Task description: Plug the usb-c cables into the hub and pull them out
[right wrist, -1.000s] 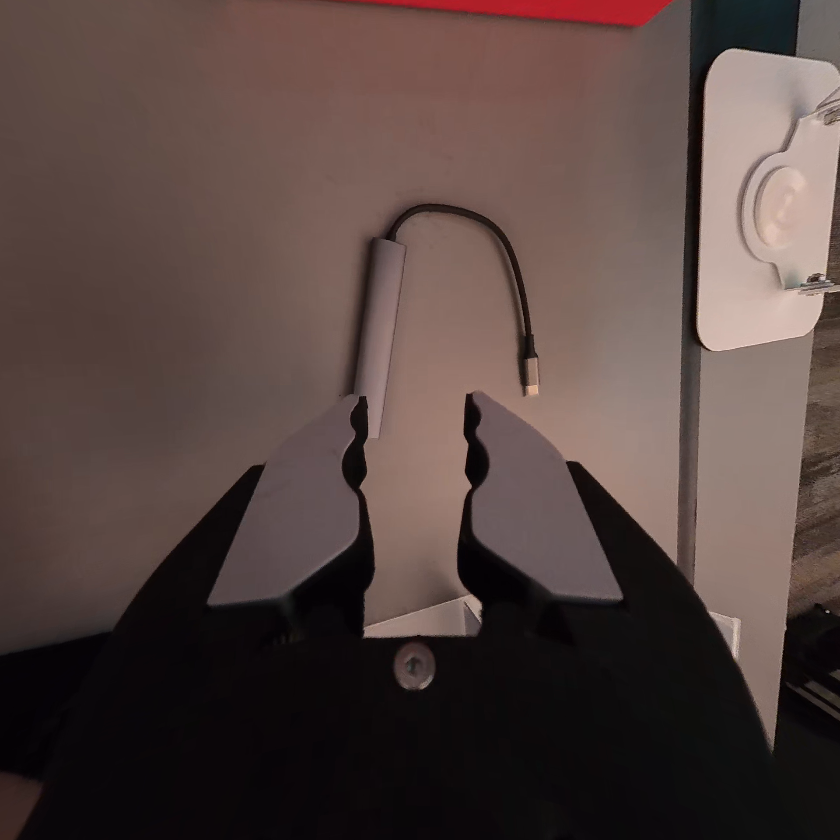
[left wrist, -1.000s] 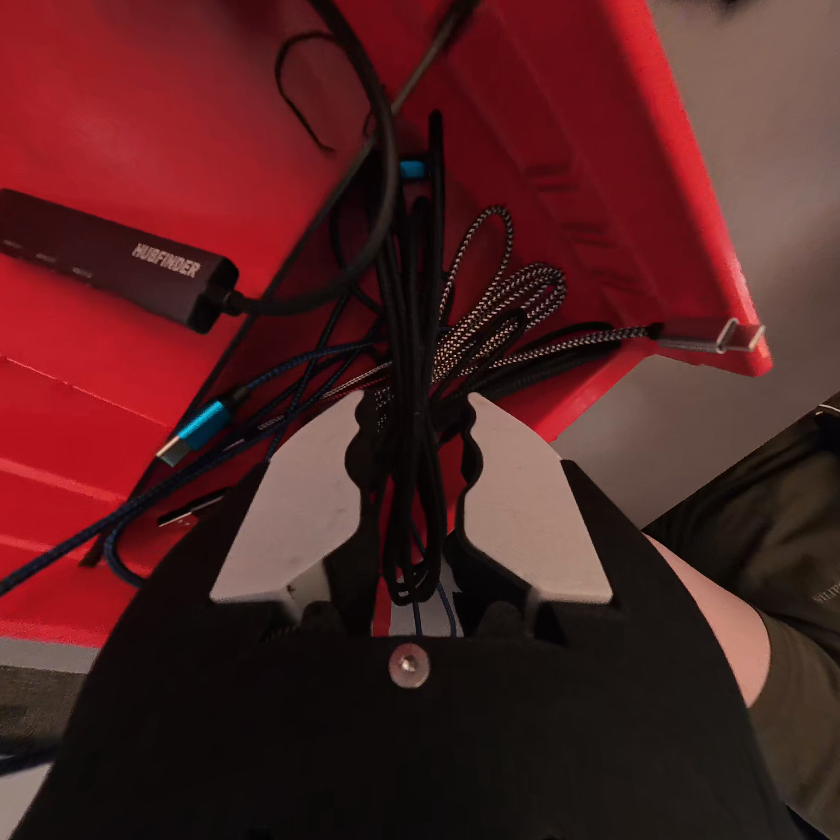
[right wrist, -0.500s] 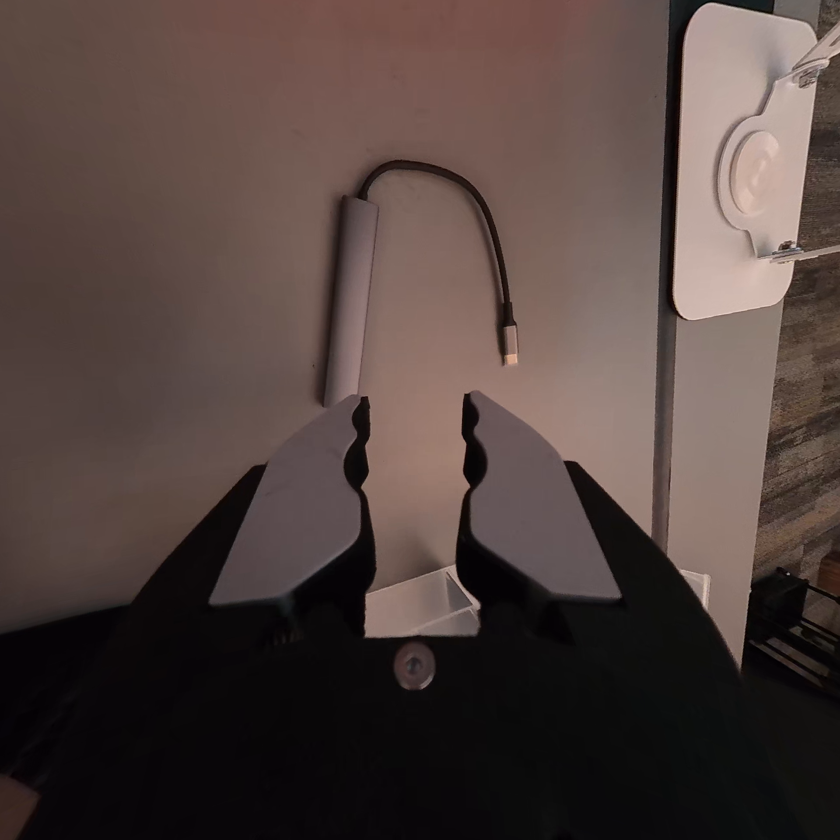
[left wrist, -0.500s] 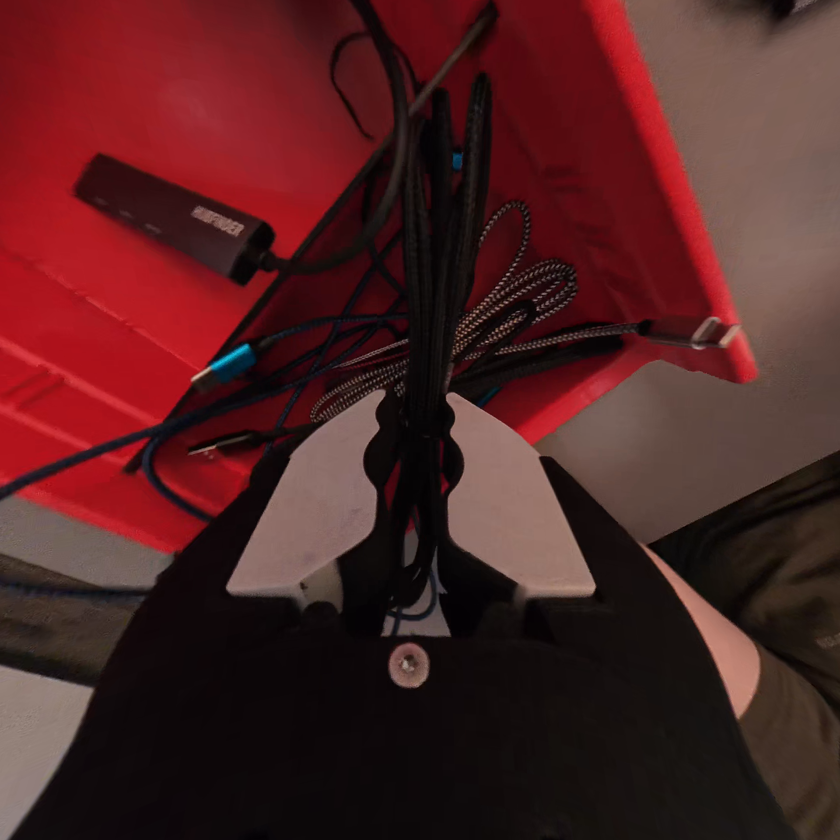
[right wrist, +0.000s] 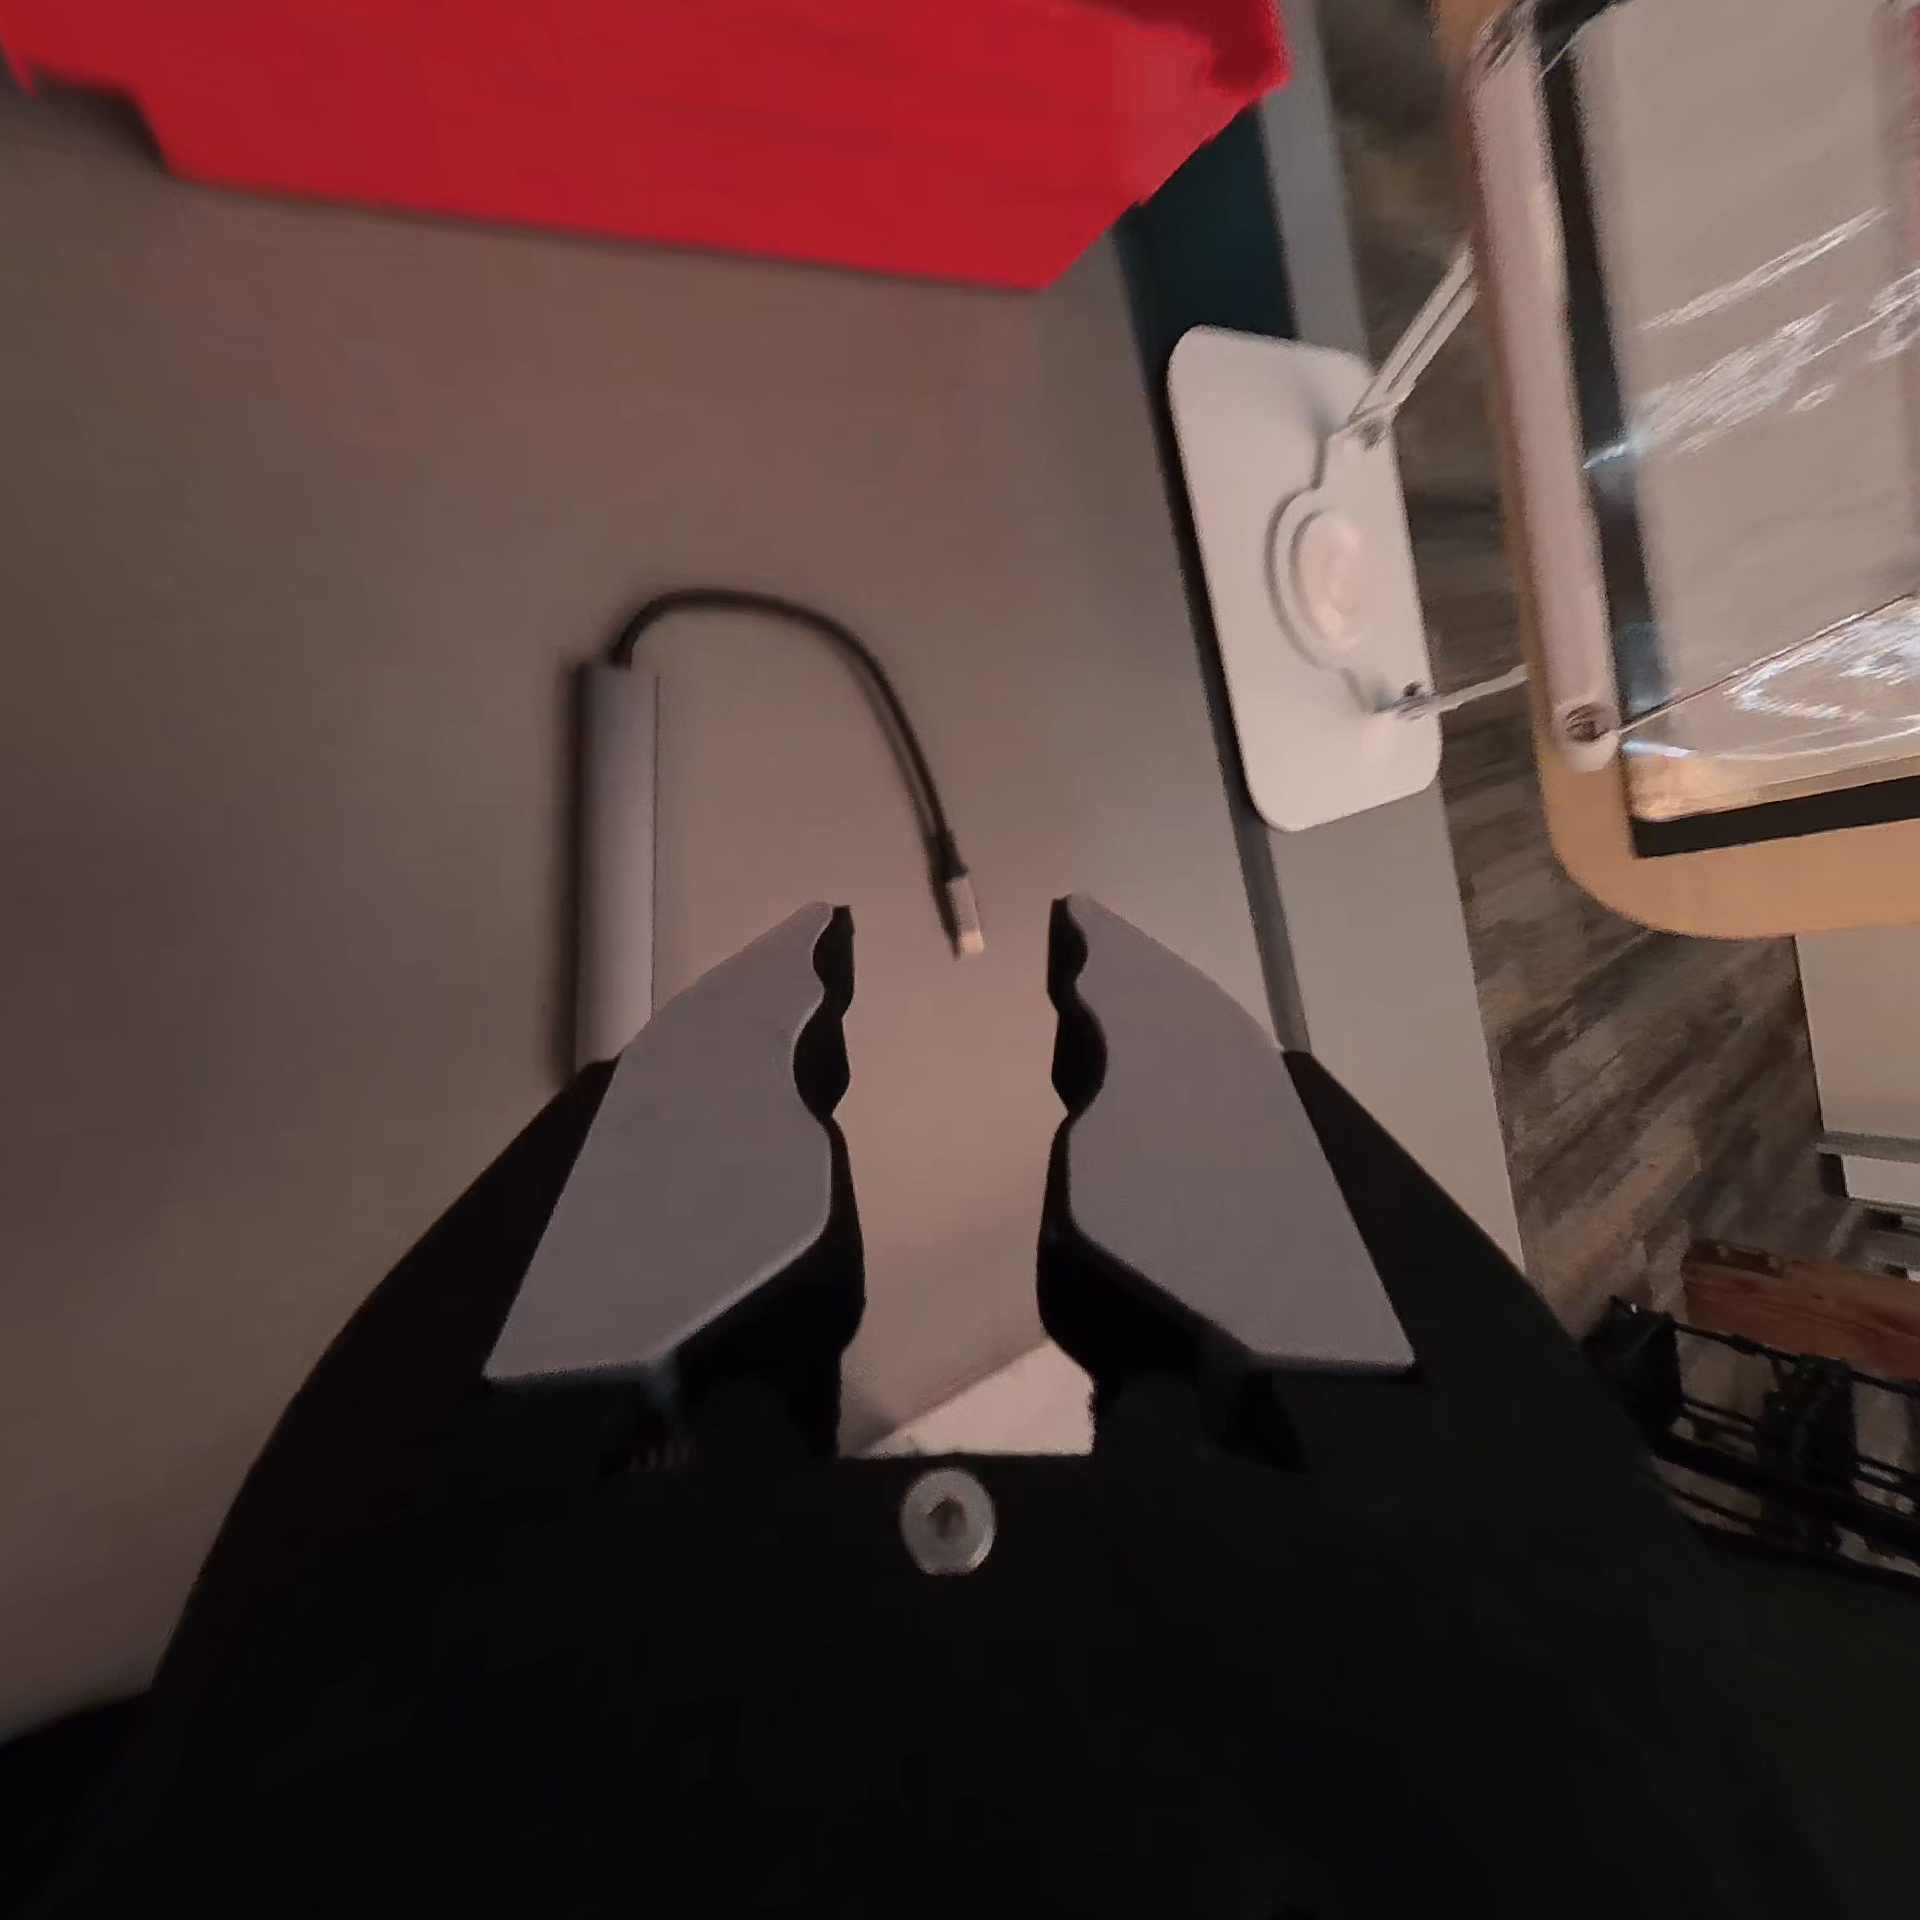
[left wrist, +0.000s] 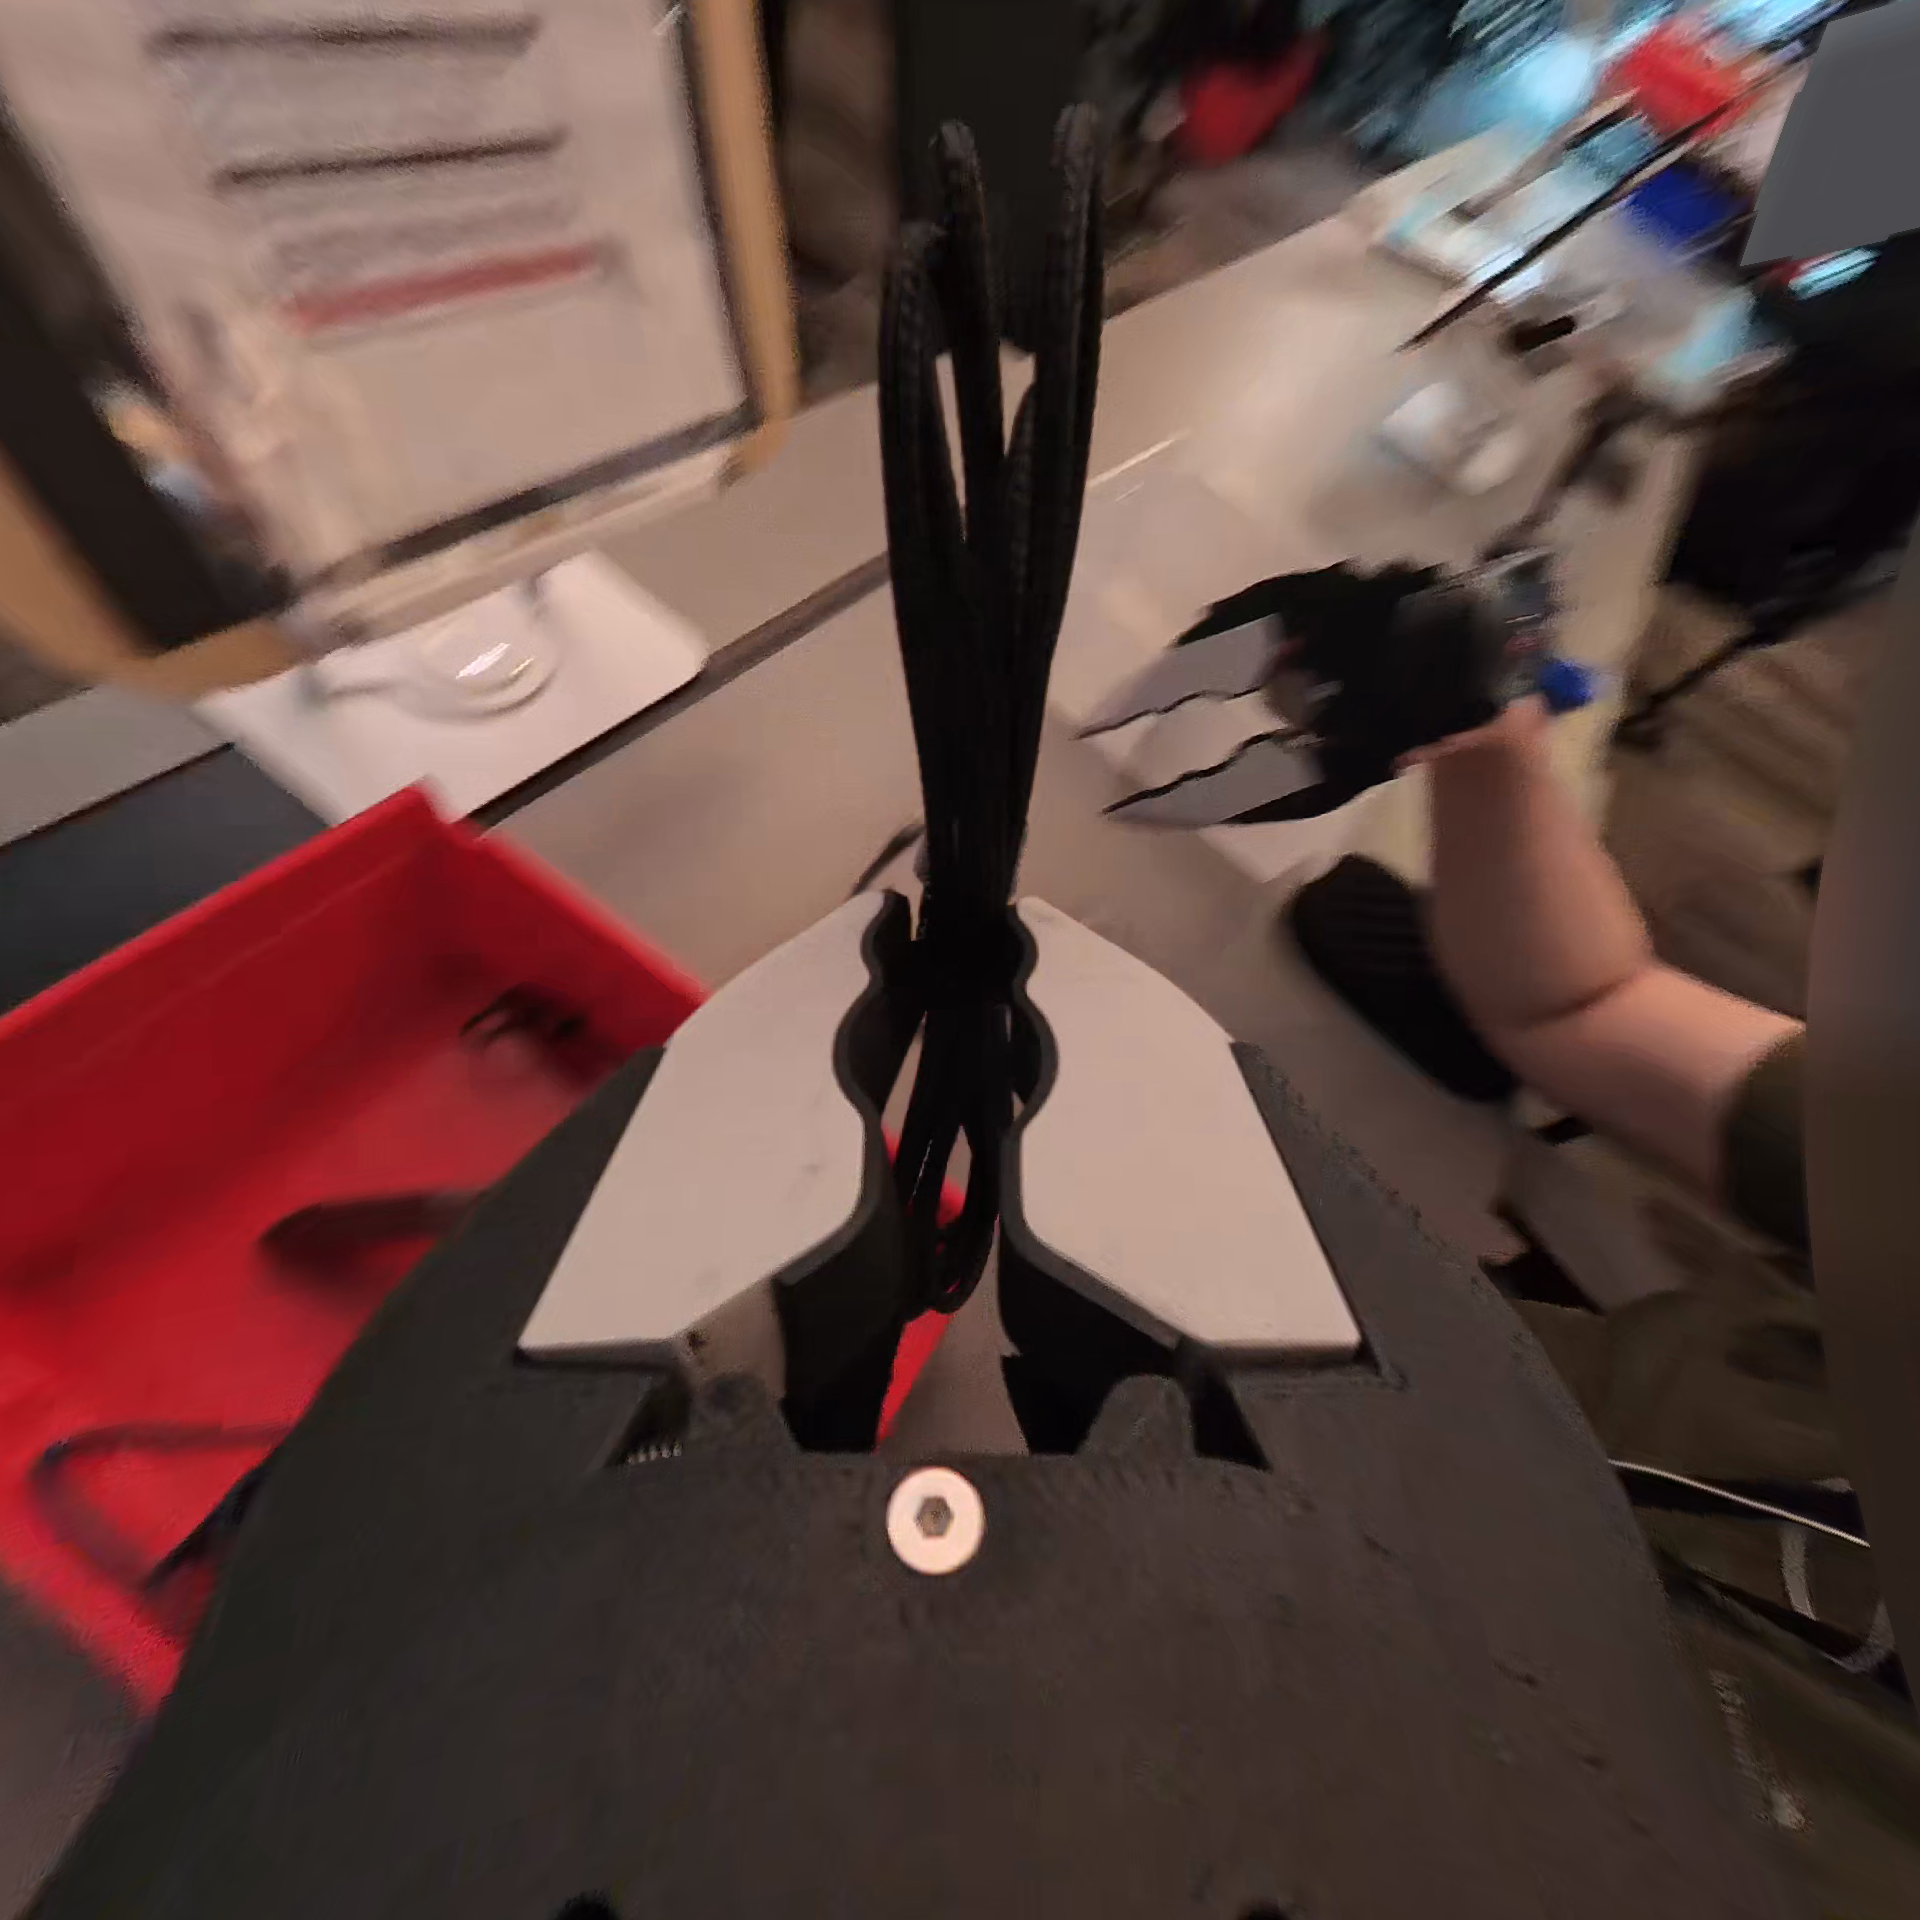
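My left gripper [left wrist: 954,914] is shut on a coiled bundle of black braided cable [left wrist: 987,540] and holds it up above the table, its loops standing out past the fingertips. My right gripper [right wrist: 948,914] is open and empty above the grey table; it also shows in the left wrist view [left wrist: 1101,769], held by a hand at the right. A silver hub [right wrist: 615,852] lies on the table just ahead-left of it, with a short black lead ending in a plug [right wrist: 961,914] between the fingertips' line.
A red bin [left wrist: 260,1091] with more cables sits at the lower left; its edge also shows in the right wrist view [right wrist: 644,135]. A white stand base [right wrist: 1320,582] carries a framed panel [right wrist: 1714,468] at the table's far edge. A person's arm [left wrist: 1538,935] is at the right. Across from one pair of fingers to the other is roughly 25 centimeters.
My left gripper has lifted the black cable bundle up out of the red bin and swung toward the table. My right gripper has shifted a little over the hub and stays open.
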Tool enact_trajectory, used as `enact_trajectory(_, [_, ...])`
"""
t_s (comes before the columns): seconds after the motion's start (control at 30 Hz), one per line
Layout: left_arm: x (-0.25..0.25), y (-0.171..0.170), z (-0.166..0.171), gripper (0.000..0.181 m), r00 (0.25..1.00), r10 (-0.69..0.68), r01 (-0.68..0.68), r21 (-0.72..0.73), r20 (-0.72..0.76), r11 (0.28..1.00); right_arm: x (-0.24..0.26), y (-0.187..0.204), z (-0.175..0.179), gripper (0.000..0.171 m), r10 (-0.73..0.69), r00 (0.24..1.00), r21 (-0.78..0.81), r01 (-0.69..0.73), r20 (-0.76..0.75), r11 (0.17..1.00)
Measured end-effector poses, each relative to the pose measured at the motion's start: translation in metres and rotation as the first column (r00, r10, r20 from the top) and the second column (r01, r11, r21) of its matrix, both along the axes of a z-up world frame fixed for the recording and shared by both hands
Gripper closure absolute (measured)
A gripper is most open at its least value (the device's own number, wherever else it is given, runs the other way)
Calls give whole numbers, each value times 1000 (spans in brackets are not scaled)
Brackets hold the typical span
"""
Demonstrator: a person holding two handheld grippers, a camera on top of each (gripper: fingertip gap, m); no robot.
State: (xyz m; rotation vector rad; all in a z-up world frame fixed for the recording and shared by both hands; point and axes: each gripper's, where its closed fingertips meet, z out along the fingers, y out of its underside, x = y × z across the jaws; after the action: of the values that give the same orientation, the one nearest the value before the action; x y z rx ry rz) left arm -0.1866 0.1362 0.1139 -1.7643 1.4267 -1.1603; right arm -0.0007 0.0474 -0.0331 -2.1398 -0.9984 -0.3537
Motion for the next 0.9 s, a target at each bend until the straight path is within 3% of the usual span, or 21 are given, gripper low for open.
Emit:
enact_trajectory(0.13, [11, -43, 32, 165, 956, -215, 235, -83, 198, 968, -20, 11, 28, 134, 60, 988, 151, -38, -139, 988])
enact_trajectory(0.27, [19, -87, 39, 166, 857, -431, 488, -177, 281, 855, -44, 7, 49, 133, 160, 948, 226, -98, -275, 969])
enact_trajectory(0.33, [31, -99, 30, 166, 849, -469, 517, -201, 243, 832, -55, 1, 57, 133, 209, 920, 230, -136, -332, 964])
enact_trajectory(0.43, [59, -103, -2, 165, 897, -435, 443, -147, 81, 885, -57, -11, 73, 130, 240, 888, 235, -155, -392, 960])
enact_trajectory(0.53, [81, -119, -31, 165, 888, -456, 450, -105, -49, 887, -42, -26, 78, 107, 221, 848, 188, -146, -482, 971])
enact_trajectory(0.6, [94, -131, -46, 165, 874, -474, 469, -71, -109, 881, -39, -36, 91, 103, 275, 779, 225, -176, -564, 958])
enact_trajectory(0.7, [115, -136, -60, 165, 894, -419, 428, 29, -157, 903, -46, -50, 125, 98, 371, 541, 301, -218, -754, 929])
enact_trajectory(0.77, [125, -135, -69, 165, 909, -374, 396, 100, -185, 913, -45, -52, 139, 98, 357, 411, 297, -204, -839, 933])
enact_trajectory(0.83, [133, -134, -73, 165, 923, -337, 366, 154, -184, 918, -35, -41, 135, 99, 268, 403, 237, -126, -875, 963])
enact_trajectory(0.9, [139, -130, -75, 165, 938, -298, 329, 175, -179, 928, -39, -42, 133, 99, 261, 356, 216, -162, -897, 963])
